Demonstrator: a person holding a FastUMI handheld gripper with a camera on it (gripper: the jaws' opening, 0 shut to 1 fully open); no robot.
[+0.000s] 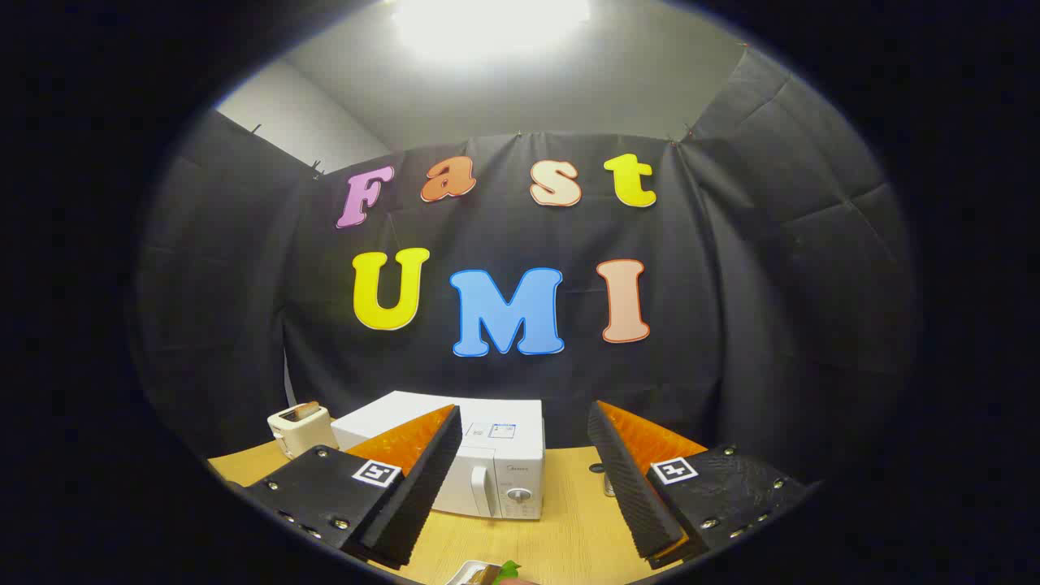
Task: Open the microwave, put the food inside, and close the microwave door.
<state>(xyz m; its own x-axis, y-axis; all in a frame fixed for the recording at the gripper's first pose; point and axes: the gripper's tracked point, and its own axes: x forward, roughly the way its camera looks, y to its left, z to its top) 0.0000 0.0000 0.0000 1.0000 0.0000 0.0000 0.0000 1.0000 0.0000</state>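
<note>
The microwave (479,463) stands shut on the wooden table (569,528) just beyond the gripper (524,479), whose jaws are spread wide and hold nothing, while the food (487,574) lies close below the fingers. The door handle is slim, so a misaligned reach could slip off it or shove the oven back toward the toaster (299,428). A small brand word on the control panel and the top sticker are too small to read.

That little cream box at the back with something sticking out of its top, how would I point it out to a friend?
On the wooden table, find the white microwave beyond the open gripper. The small cream toaster stands beside it, bread poking from its top.
</note>
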